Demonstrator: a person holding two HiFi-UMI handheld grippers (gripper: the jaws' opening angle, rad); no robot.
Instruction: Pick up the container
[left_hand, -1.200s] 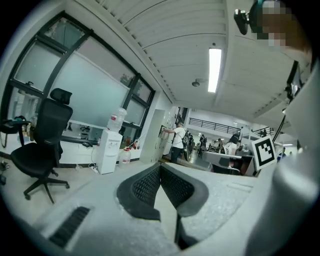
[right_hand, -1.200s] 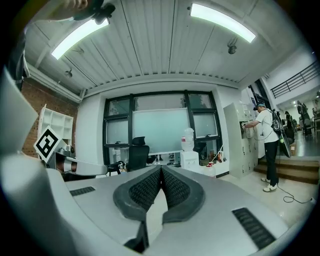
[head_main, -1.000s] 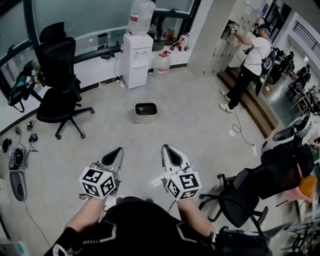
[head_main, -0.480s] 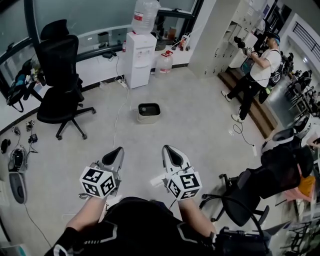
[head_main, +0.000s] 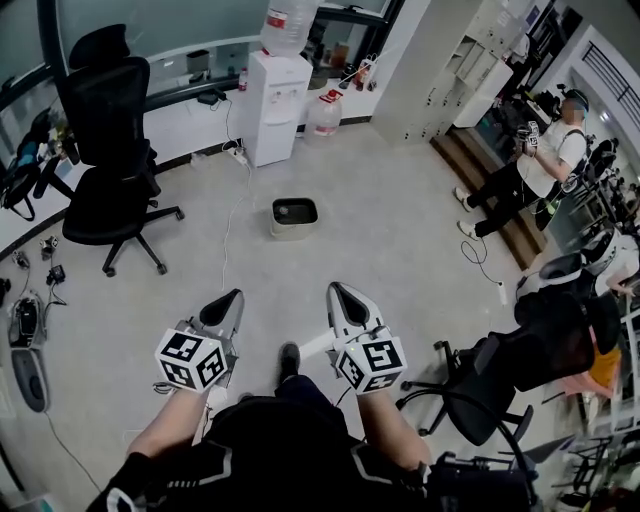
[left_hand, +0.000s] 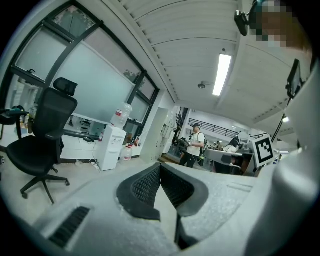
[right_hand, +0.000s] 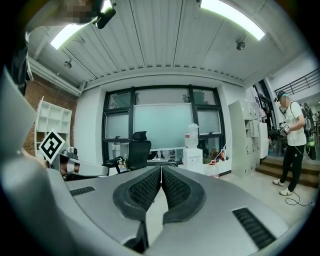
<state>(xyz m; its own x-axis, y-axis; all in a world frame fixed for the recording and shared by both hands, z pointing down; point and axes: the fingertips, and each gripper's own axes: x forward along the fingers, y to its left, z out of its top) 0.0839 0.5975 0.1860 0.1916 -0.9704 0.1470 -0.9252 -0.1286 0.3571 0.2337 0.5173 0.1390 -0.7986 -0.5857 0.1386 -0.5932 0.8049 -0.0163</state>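
Task barely begun: nothing lifted, nothing touched. Container (head_main: 294, 216), a low open tub with a dark inside, on the bare floor (head_main: 400, 250) at 12 o'clock, well apart from both tools and roughly in line with the gap between them. Water dispenser (head_main: 275, 105) beyond it at 12, black office chair (head_main: 105, 130) at 10, another person (head_main: 530, 170) standing at 2. Remaining, by judgement: closing the gap, lowering, opening the tongs, gripping a wall or rim, lifting. Left gripper (head_main: 228, 300) at 7 o'clock of the container, right gripper (head_main: 340, 295) at 5 o'clock, held side by side ahead of the body, both aimed close to level toward 12. Tongs on both pressed together, ribbed pads meeting at the tip, nothing between them in the left gripper view (left_hand: 160, 167) or the right gripper view (right_hand: 161, 170). Shoe (head_main: 289, 358) showing between the two tools at 6 o'clock; probably mid-step toward the tub.
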